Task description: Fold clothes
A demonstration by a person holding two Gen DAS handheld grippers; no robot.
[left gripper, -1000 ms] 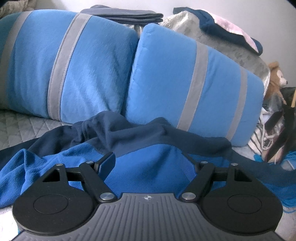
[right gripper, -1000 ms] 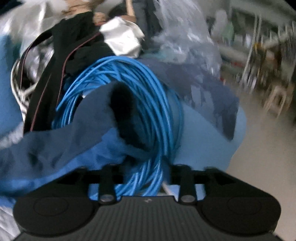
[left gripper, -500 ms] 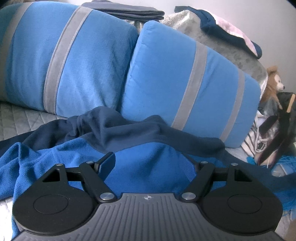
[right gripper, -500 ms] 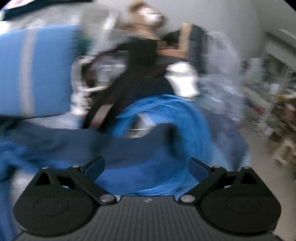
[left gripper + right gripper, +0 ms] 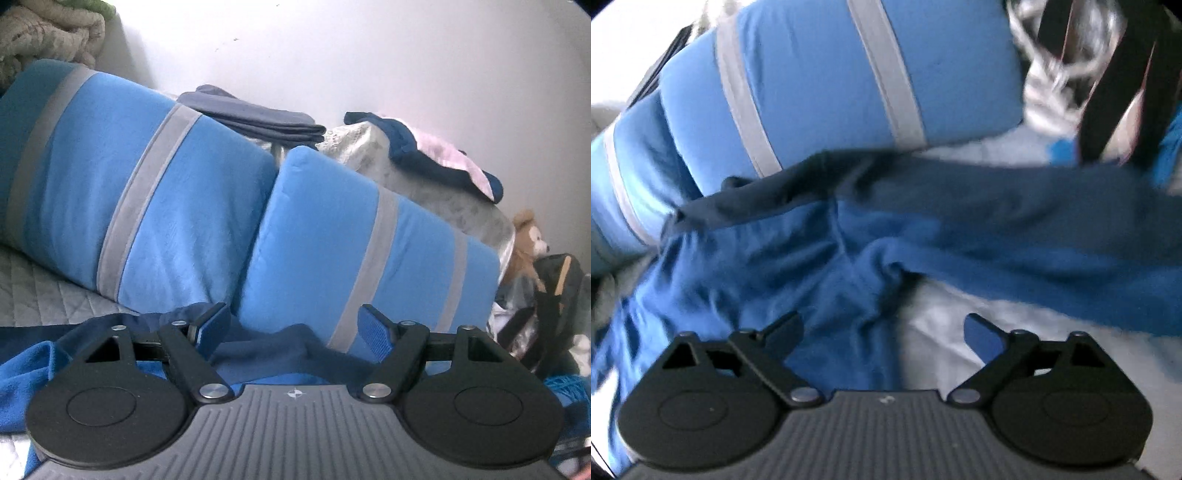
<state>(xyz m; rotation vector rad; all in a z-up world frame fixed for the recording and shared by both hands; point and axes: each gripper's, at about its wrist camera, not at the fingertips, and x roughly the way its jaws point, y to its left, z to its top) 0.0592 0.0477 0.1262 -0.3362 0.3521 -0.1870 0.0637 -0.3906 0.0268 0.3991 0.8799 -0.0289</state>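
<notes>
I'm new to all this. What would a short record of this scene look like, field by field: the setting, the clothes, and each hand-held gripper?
Setting: quilted bed cover with two blue pillows against a white wall
Garment: blue and navy top, spread out crumpled, not yet folded
Left hand-held gripper: jaws apart, nothing gripped, above the garment's navy edge
Right hand-held gripper: jaws wide and closing, nothing pressed between them, angled down over the garment
Behind the pillows: folded grey cloth
Far right: teddy bear
</notes>
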